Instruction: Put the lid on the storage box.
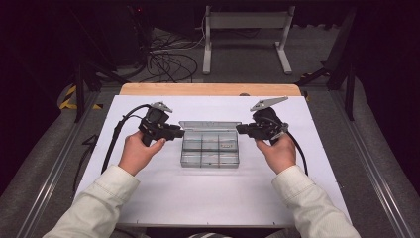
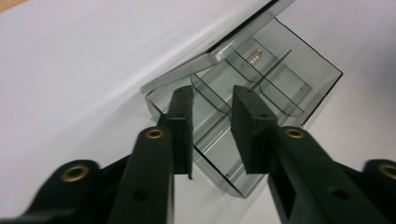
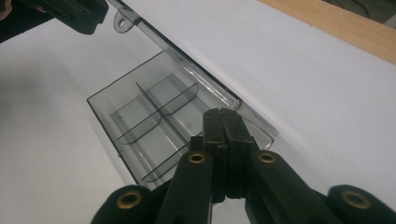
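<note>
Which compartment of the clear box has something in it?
The far-right compartment of the clear box in the high view: it holds a small pale item, unclear what. The other compartments look bare.

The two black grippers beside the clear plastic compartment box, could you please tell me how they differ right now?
The left gripper has a gap between its fingers, above the clear plastic compartment box; the right gripper has its fingers pressed together. The left sits at the box's left end, the right at its right end. Both are black and hand-held.
</note>
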The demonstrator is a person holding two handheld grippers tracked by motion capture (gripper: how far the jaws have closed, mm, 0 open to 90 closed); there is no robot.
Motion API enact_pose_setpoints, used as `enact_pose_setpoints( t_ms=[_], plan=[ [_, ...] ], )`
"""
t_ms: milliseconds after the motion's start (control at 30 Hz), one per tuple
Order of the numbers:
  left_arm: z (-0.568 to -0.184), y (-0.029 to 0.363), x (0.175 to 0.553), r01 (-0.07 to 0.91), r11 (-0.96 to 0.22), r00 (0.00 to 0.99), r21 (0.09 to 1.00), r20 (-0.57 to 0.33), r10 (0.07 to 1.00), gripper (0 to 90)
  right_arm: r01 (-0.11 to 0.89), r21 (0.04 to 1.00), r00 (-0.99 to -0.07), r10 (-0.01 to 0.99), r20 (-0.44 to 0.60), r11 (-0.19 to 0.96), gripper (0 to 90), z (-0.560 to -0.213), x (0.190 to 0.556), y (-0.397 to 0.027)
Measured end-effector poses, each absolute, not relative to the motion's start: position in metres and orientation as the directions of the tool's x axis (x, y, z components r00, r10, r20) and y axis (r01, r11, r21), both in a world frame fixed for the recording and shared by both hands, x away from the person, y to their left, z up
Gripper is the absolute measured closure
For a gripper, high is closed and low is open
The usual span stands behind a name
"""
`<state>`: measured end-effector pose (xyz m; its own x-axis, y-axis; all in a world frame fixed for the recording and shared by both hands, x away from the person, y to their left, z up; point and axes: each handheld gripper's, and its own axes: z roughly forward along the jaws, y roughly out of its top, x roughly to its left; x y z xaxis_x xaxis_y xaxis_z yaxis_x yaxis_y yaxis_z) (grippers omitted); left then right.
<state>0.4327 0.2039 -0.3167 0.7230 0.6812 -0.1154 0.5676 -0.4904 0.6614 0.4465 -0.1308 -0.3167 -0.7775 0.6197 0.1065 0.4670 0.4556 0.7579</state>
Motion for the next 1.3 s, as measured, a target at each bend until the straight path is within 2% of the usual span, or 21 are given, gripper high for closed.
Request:
enact_pose_setpoints(
  t_ms=[133, 300, 833, 1300],
  plan=[
    [-0.317, 0.202, 0.426, 0.545, -0.507, 0.734, 0.668, -0.089, 0.673, 83.1, 0.465, 0.751, -0.784, 0.612, 0.104, 0.468, 90.0, -0.318, 0.442, -0.132],
    [-0.319, 0.201, 0.42, 0.53, -0.518, 0.741, 0.671, -0.069, 0.668, 87.5, 0.459, 0.743, -0.793, 0.602, 0.095, 0.487, 90.0, -0.318, 0.436, -0.132],
    [-0.329, 0.193, 0.406, 0.503, -0.589, 0.781, 0.632, -0.04, 0.624, 89.0, 0.461, 0.699, -0.812, 0.578, 0.084, 0.546, 90.0, -0.33, 0.422, -0.131],
    [-0.339, 0.19, 0.399, 0.513, -0.646, 0.809, 0.566, -0.066, 0.584, 88.3, 0.479, 0.652, -0.818, 0.568, 0.088, 0.588, 90.0, -0.343, 0.414, -0.131]
  ],
)
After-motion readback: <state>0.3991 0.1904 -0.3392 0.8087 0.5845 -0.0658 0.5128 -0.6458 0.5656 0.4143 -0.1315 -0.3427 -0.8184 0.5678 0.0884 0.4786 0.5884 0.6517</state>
